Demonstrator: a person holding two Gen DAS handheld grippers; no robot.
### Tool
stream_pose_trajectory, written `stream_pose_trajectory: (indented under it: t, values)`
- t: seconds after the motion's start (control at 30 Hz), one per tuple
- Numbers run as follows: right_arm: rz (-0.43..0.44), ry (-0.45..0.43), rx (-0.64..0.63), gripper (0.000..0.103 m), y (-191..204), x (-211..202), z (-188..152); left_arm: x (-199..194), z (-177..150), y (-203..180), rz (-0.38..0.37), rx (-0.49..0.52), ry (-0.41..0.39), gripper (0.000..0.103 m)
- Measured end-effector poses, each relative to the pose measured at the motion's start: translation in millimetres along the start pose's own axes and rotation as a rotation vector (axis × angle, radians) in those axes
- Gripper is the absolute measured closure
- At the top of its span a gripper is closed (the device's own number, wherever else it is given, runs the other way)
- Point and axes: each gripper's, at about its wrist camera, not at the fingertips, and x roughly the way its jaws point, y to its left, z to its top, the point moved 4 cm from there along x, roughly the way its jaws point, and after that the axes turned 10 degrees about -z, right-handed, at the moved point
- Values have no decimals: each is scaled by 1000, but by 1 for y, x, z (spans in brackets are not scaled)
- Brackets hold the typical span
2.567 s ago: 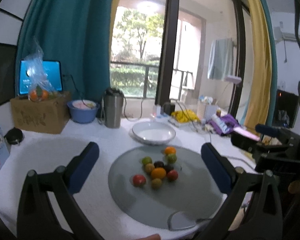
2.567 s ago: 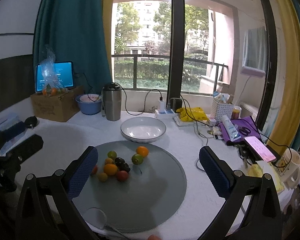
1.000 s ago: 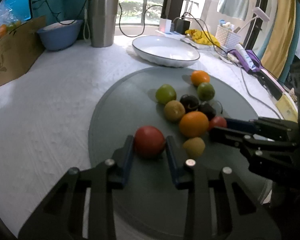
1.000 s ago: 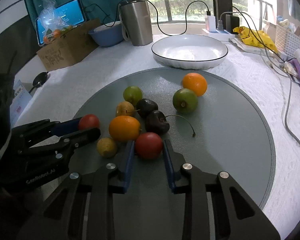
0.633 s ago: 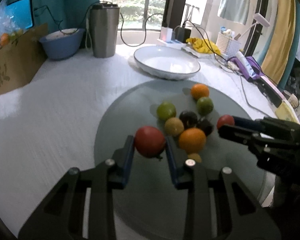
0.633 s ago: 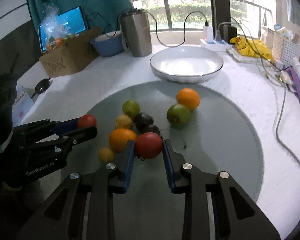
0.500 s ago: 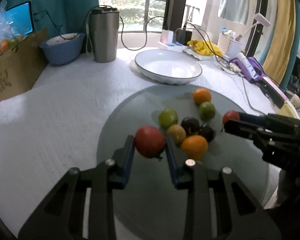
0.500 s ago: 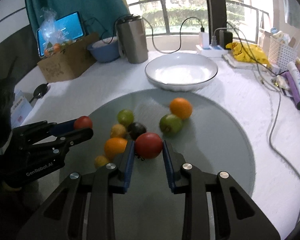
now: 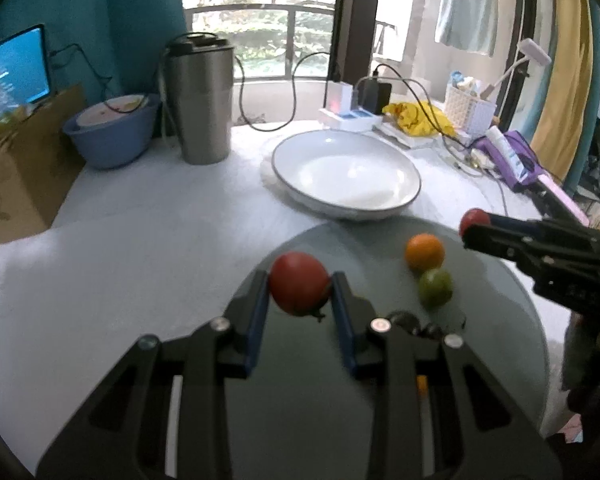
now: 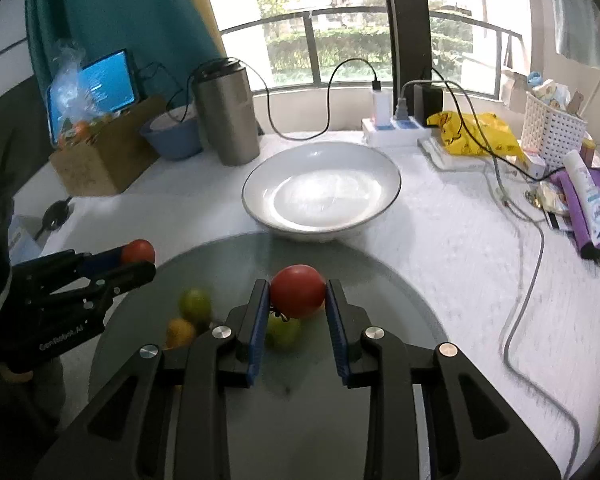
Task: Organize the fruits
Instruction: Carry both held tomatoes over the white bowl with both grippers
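A: Left gripper (image 9: pixel 300 292)?
B: Clamped on a red tomato (image 9: pixel 299 288), raised off the grey turntable (image 9: pixel 500 360), fingers aimed at 12 toward the white bowl (image 9: pixel 346 176).

A: Right gripper (image 10: pixel 297 294)?
B: Same pose, closed around the other red tomato (image 10: pixel 297 290), above the disc, bowl at 12.

A: Do they see each other?
B: Yes. From the left wrist camera the right one enters at 3, level, tomato at its tip. From the right wrist camera the left one sits at 9.

A: Loose fruit?
B: An orange (image 9: pixel 424 252) and a green fruit (image 9: pixel 435 292) touching, at 2 of the left tomato. Dark fruits behind the fingers, partly hidden.

A: Bowl?
B: Just beyond the turntable's far edge.
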Motion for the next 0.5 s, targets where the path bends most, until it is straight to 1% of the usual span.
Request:
stream_pose_trajectory:
  t: [0.3, 0.4, 0.5]
  values:
    - [-5, -23, -22, 73, -10, 29, 35, 29, 37, -3, -81, -6, 3, 71]
    - [-7, -35, -28, 73, -16, 42, 52, 44, 49, -2, -92, -9, 3, 71]
    - [3, -32, -9, 73, -21, 56, 62, 55, 66, 1, -102, -3, -10, 71]
